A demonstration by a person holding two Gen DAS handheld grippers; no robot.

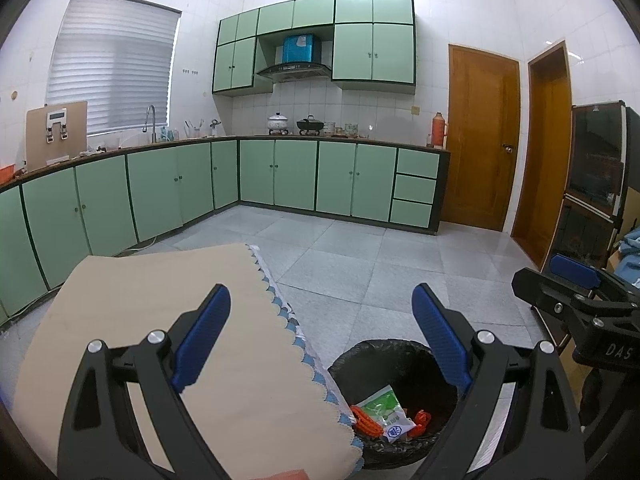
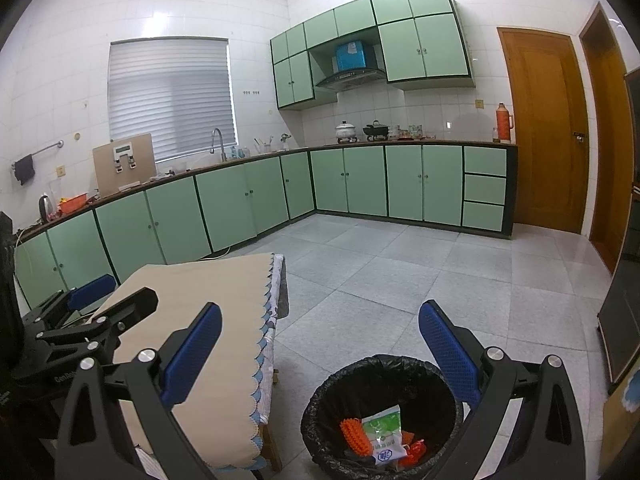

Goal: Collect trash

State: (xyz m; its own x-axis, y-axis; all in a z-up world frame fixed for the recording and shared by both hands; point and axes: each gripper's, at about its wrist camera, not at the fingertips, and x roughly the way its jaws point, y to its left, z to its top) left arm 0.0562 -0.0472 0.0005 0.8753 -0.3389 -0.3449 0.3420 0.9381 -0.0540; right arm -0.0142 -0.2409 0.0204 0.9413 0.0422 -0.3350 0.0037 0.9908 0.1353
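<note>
At the left of the scene stands a table [image 1: 132, 320] under a beige cloth with a scalloped blue-and-white edge. The left gripper [image 1: 320, 340] hangs above the table's right edge, its blue-padded jaws spread wide with nothing between them; the left pad lies over the cloth, the right pad over the bin's rim.

Just beside the table's near right corner, on the grey tiled floor [image 1: 380, 264], sits a round bin [image 1: 348, 360] lined with a black bag. Inside it lie a green-and-white packet [image 1: 386, 410] and orange plastic pieces [image 1: 362, 420] on either side of the packet. In the left wrist view this trash sits low between the two jaws, well below the pads and apart from them.

The right gripper [image 2: 320, 356] is further right, also with its jaws spread wide and holding nothing. In its view the bin [image 2: 320, 396] appears between and beneath the pads, the packet [image 2: 384, 432] near the bin's middle, an orange ridged piece [image 2: 354, 436] touching its left side.

Far behind run green cabinets [image 2: 240, 196] and, at the right, a wooden door [image 2: 544, 128].
</note>
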